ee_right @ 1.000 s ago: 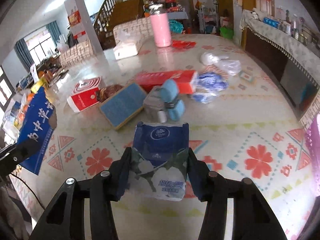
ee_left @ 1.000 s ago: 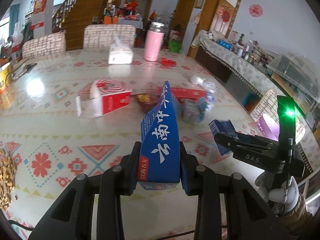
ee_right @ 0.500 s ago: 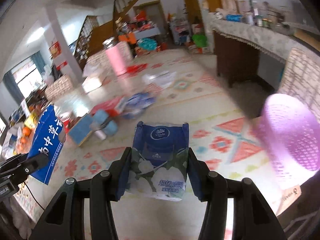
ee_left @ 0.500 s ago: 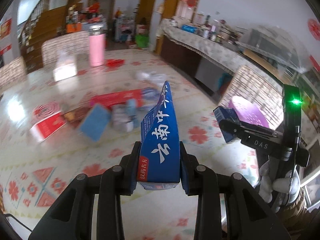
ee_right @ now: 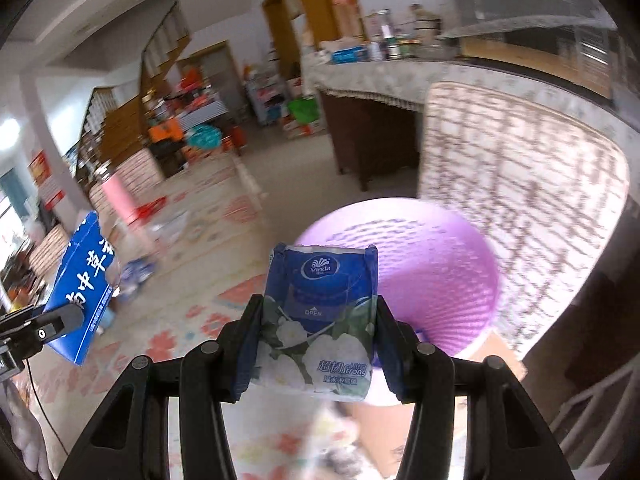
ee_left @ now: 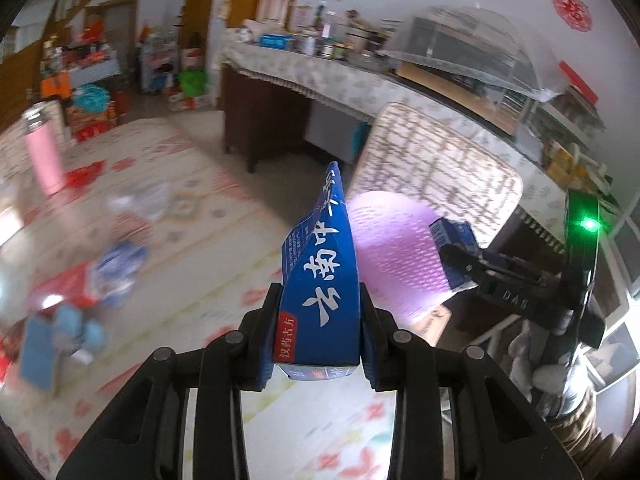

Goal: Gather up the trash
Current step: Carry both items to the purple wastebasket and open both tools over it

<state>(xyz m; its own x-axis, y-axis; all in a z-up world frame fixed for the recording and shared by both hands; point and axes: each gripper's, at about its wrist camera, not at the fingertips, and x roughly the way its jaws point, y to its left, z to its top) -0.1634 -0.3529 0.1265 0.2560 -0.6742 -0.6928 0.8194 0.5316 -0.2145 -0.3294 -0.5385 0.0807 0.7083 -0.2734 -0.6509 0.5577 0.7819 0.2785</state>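
Note:
My left gripper (ee_left: 320,336) is shut on a flattened blue carton (ee_left: 322,280) with white characters, held upright. In the right wrist view the same blue carton (ee_right: 82,280) shows at the far left. My right gripper (ee_right: 318,344) is shut on a blue and white tissue pack (ee_right: 320,316). Just beyond and below the pack stands a purple mesh bin (ee_right: 436,276), past the table's edge. The left wrist view shows the purple bin (ee_left: 400,256) behind the carton, with the right gripper (ee_left: 460,256) and its tissue pack (ee_left: 452,236) hanging over it.
Blurred trash lies on the patterned table (ee_left: 192,264): a red box (ee_left: 60,292), blue wrappers (ee_left: 120,260), clear plastic (ee_left: 144,198), a pink bottle (ee_left: 44,156). A woven chair back (ee_right: 520,184) rises behind the bin. A long counter (ee_left: 320,68) runs along the wall.
Both grippers have swung right, away from the trash pile toward the table's edge, each keeping its item. The purple bin and chair back have come into the centre of both views.

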